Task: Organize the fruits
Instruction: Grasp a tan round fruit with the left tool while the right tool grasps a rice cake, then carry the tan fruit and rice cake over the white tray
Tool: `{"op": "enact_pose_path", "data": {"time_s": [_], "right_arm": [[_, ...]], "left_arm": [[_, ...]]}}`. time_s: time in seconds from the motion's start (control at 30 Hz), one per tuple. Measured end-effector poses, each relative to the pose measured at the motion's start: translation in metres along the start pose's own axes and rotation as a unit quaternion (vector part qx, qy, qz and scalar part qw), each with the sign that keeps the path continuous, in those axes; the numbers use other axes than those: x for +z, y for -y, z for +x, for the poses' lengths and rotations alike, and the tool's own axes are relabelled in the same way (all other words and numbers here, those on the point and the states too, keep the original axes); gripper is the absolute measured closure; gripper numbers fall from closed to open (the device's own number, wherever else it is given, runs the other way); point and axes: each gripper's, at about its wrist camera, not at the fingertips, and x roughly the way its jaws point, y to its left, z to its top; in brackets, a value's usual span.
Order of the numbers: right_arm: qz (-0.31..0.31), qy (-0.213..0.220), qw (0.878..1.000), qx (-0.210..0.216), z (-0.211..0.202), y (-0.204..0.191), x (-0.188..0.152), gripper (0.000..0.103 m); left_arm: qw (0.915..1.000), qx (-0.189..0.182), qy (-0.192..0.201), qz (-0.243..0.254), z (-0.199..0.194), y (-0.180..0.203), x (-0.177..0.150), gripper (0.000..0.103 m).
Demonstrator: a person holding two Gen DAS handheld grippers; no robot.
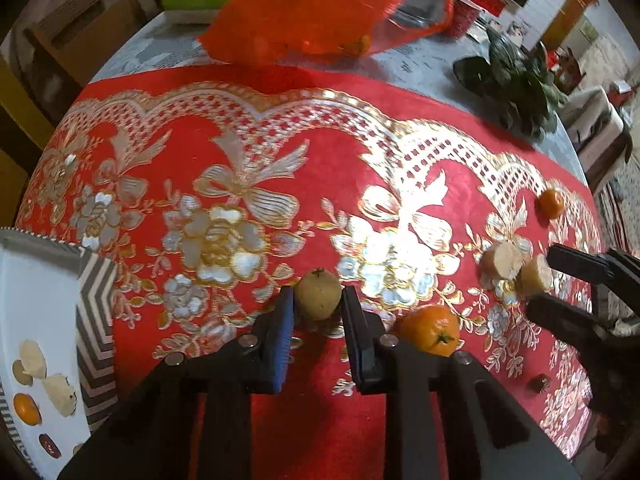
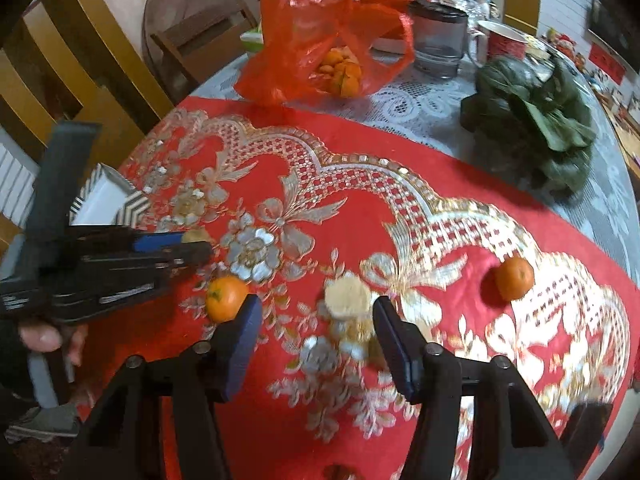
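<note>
My left gripper (image 1: 319, 300) is shut on a small yellow-green fruit (image 1: 318, 290) that rests on the red and gold cloth (image 1: 248, 128). To its right lies a tangerine (image 1: 430, 330). Two pale fruit pieces (image 1: 502, 260) lie further right. In the right wrist view my right gripper (image 2: 316, 320) stands open around those blurred pale pieces (image 2: 347, 296), and its pads do not press on them. A second tangerine (image 2: 514, 278) lies to the right. At the left, a white tray with a chevron rim (image 1: 96, 320) holds a tangerine (image 1: 27, 408), pale pieces and dates.
A red plastic bag (image 2: 304, 40) with tangerines stands at the back of the table. Leafy greens (image 2: 532, 120), a glass jar (image 2: 438, 48) and a red mug (image 2: 504, 44) stand at the back right. Wooden chairs (image 2: 100, 60) are on the left. A dark date (image 1: 538, 383) lies near the front.
</note>
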Motion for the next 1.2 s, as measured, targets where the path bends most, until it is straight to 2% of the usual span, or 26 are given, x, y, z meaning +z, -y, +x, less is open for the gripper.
{"op": "enact_pose_path", "data": {"time_s": [0.13,0.23,0.27,0.3,0.7,0.97,1.2], "right_arm": [[-0.014,-0.024,1.000,-0.011,0.024,0.005,0.008,0.050],[-0.020,-0.047,0.998,-0.020,0.037,0.010,0.007,0.062],[-0.024,-0.043,0.998,-0.024,0.037,0.010,0.006,0.068],[-0.026,-0.041,0.999,-0.022,0.036,0.010,0.005,0.069],[-0.017,0.003,1.000,-0.022,-0.012,-0.003,-0.005,0.069],[-0.030,0.035,0.999,-0.020,-0.046,-0.037,-0.017,0.069],[-0.051,0.034,0.998,-0.007,-0.051,-0.076,-0.027,0.069]], "left_arm": [[0.9999,-0.004,0.004,-0.016,-0.008,-0.012,0.000,0.080],[0.9996,-0.005,0.005,-0.027,-0.014,-0.018,-0.001,0.080],[0.9995,-0.005,0.005,-0.029,-0.016,-0.019,-0.002,0.080],[0.9995,-0.004,0.006,-0.031,-0.017,-0.019,-0.003,0.080],[0.9991,0.019,0.035,-0.013,-0.048,-0.003,-0.024,0.080],[0.9983,0.020,0.054,-0.001,-0.074,0.000,-0.044,0.080],[0.9975,0.023,0.067,0.002,-0.096,-0.009,-0.064,0.080]]}}
